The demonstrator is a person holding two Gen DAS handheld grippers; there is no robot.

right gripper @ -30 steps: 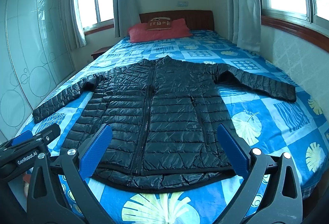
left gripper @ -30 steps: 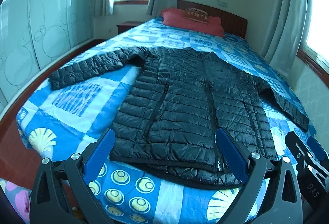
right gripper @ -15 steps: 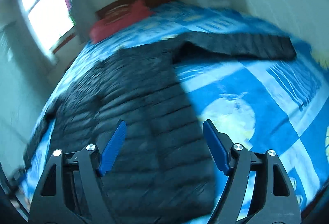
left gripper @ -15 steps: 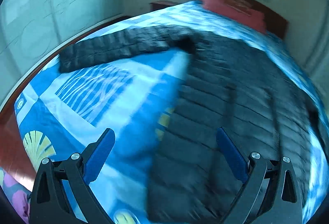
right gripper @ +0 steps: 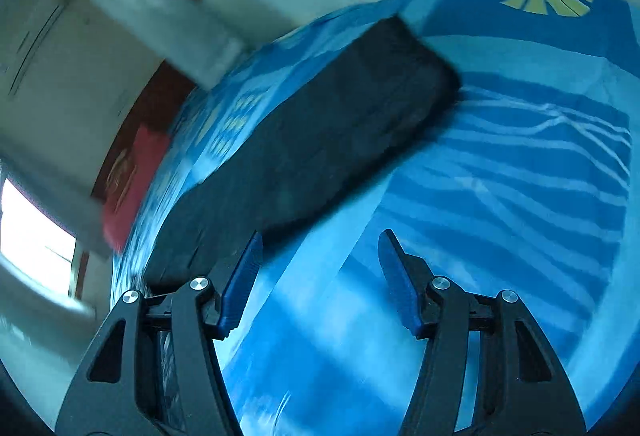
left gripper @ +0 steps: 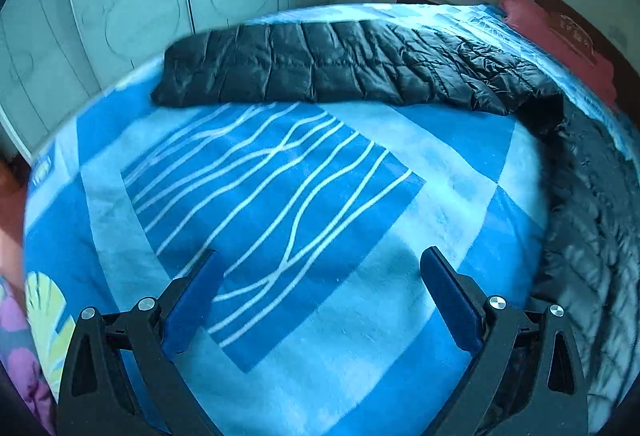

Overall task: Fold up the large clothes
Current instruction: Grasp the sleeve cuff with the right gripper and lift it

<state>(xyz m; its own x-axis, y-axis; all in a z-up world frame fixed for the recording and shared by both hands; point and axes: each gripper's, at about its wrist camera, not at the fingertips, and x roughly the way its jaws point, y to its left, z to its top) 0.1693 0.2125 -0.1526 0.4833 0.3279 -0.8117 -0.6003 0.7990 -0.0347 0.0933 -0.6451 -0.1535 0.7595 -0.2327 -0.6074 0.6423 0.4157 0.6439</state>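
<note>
Ahead of our left gripper [left gripper: 320,300], wide open over bare bedspread [left gripper: 360,356], the jacket sleeve [left gripper: 320,68] lies crosswise; our right gripper [right gripper: 320,276], empty and closing, sits nearer its sleeve [right gripper: 320,144].

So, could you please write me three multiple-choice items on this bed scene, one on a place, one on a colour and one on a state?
1. In the left wrist view, where does the jacket sleeve lie?
A. Between the left gripper's fingers
B. Flat on the bedspread, beyond the gripper
C. On the floor

2. What colour is the pillow?
A. Red
B. Green
C. White

3. What is between the left gripper's fingers?
A. The sleeve
B. The pillow
C. Nothing but bedspread behind

Answers: 1 B, the sleeve stretches across the bedspread past the fingertips; 2 A, it shows red at the headboard; 3 C, the jaws stand wide apart over bare bedspread.
</note>
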